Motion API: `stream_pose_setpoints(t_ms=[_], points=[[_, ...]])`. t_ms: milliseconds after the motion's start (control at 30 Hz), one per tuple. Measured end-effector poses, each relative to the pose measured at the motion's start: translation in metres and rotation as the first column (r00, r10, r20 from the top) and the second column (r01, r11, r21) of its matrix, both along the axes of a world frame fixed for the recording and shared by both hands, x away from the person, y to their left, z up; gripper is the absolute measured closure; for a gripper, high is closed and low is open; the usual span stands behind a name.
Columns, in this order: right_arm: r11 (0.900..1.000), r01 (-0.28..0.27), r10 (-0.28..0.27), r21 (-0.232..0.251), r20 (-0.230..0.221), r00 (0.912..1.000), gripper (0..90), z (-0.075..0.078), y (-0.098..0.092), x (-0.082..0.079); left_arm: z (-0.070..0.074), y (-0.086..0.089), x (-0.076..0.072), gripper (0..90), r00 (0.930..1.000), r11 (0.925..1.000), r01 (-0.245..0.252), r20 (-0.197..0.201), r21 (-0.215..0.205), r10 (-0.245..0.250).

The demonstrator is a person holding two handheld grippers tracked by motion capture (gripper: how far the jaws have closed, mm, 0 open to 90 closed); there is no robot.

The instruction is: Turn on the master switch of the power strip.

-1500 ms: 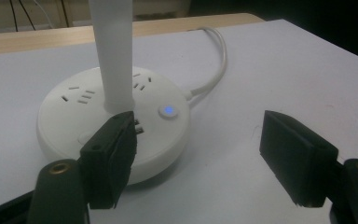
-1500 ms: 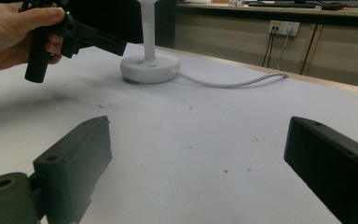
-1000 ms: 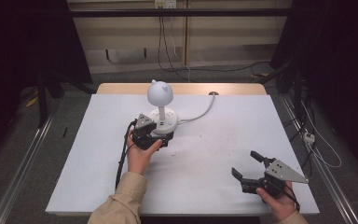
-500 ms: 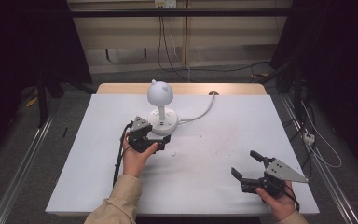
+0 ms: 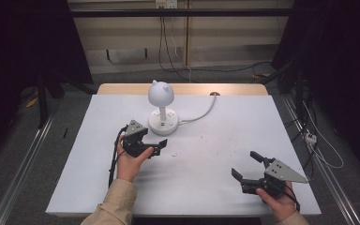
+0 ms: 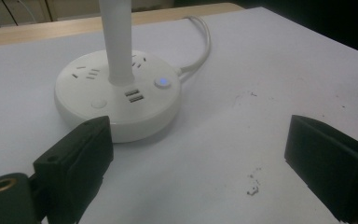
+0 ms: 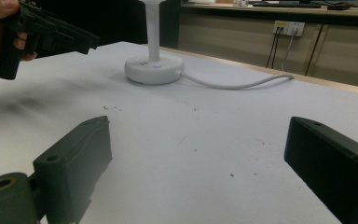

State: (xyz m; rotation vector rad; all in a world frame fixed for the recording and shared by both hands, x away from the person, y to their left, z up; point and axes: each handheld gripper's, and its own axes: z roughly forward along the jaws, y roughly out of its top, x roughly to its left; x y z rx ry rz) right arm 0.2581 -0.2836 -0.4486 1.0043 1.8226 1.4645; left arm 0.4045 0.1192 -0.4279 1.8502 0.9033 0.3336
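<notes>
High view: white table (image 5: 206,187), wooden strip along its far edge. Item one, a white desk lamp (image 5: 161,112) with a round eared head on a short stem and a disc-shaped base carrying sockets, standing left of centre toward the far side; its white cord (image 5: 201,114) curves away to the right and off the far edge. Item two, the left gripper (image 5: 151,143), held in the person's left hand (image 5: 130,161), just in front of the lamp base and apart from it, jaws spread with nothing between them; they have just been opening. Item three, the right gripper (image 5: 246,165), held in the right hand (image 5: 279,204) near the front right corner, well apart from the lamp, jaws released and empty. Left gripper view: the lamp base (image 6: 119,95) sits close ahead and toward the left, its stem rising out of frame, with socket slots, two USB ports and a small button glowing blue (image 6: 162,82) on top; both black jaws stand wide, bare tabletop and a few dark specks (image 6: 252,186) between them, the left jaw near the base's front rim but not pressing it. Right gripper view: jaws wide apart over bare table; the lamp base (image 7: 154,70) stands farther off, the cord (image 7: 242,85) trailing right, and the left gripper (image 7: 51,35) hovers at upper left in the left hand.
</notes>
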Motion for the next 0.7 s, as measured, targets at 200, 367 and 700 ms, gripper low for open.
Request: stream_pose_setpoints(t_ms=[200,367,700], points=[[1.0,0.001,-0.001,0.001,-0.003,1.0,6.9,0.0,0.0,0.0,-0.001,0.011,-0.005,7.3,1.0,1.0,-0.002,0.002,0.005,0.002],[1.0,-0.001,0.001,0.0,-0.005,1.0,7.0,0.0,0.001,0.001,-0.001,0.018,-0.008,7.3,1.0,1.0,-0.001,0.004,-0.003,0.001],[1.0,-0.006,0.006,0.002,-0.005,1.0,7.1,0.0,0.001,0.001,-0.003,0.031,-0.014,7.3,0.9999,1.0,-0.006,0.009,0.003,0.006]])
